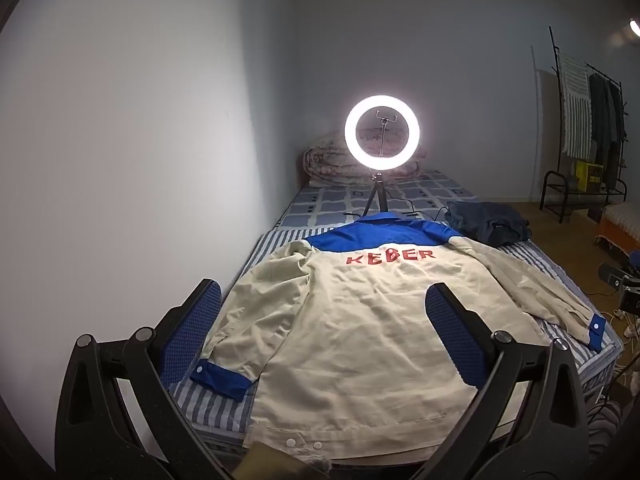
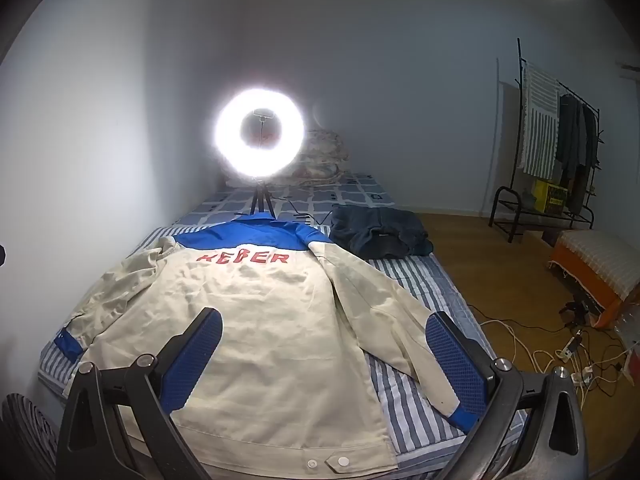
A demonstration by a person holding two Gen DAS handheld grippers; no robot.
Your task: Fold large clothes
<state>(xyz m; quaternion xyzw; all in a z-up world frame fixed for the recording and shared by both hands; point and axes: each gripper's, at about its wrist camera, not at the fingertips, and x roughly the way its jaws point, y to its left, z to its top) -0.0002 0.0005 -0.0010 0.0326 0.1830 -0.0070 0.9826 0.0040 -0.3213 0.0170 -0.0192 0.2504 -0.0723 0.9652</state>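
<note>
A cream work jacket (image 1: 352,320) with a blue yoke, blue cuffs and red letters lies back-up and spread flat on the striped bed (image 1: 224,408). It also shows in the right wrist view (image 2: 280,320). Its sleeves lie out to both sides. My left gripper (image 1: 324,336) is open and empty above the jacket's lower back. My right gripper (image 2: 324,356) is open and empty above the jacket's lower right part, its right finger (image 2: 456,360) over the right sleeve.
A lit ring light on a small tripod (image 1: 382,136) stands on the bed beyond the collar. A dark blue garment (image 1: 488,222) lies at the bed's far right. A rolled quilt (image 1: 324,164) sits at the head. A clothes rack (image 2: 560,152) and floor cables (image 2: 560,356) are on the right.
</note>
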